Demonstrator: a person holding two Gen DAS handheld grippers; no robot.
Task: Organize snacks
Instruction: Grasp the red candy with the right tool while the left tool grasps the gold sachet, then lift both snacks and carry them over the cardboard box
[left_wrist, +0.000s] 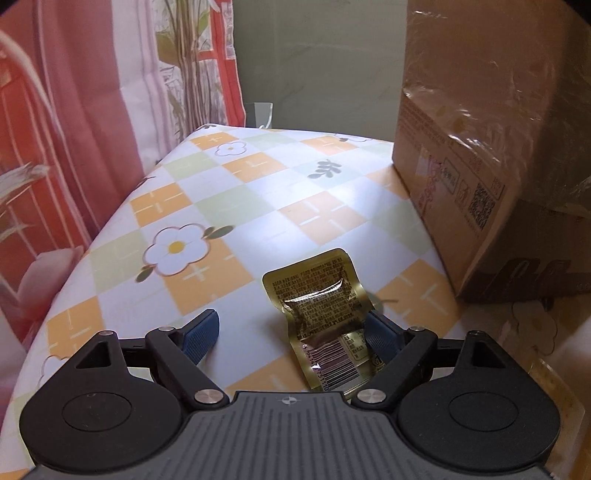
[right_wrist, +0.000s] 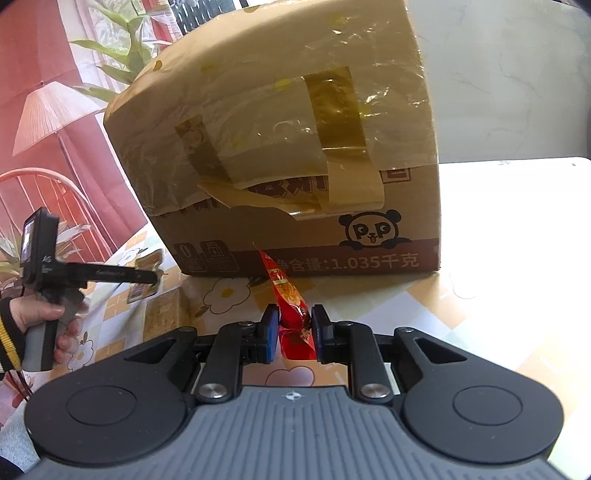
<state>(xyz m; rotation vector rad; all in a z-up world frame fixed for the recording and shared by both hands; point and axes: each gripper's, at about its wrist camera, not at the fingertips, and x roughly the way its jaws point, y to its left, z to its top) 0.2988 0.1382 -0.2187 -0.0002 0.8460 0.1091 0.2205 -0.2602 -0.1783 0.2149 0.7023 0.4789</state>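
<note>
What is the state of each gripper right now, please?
Left gripper: open; gold packet lies between its fingers, not pinched.
Right gripper: shut on red snack packet.

Gold packet (left_wrist: 325, 295), red packet (right_wrist: 291, 295), brown box (right_wrist: 295, 147), flowered orange-green checked tablecloth (left_wrist: 229, 192)

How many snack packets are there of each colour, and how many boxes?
Crinkled gold foil snack packet: 1
Red plastic snack packet: 1
Taped brown cardboard box: 1
Total: 3
</note>
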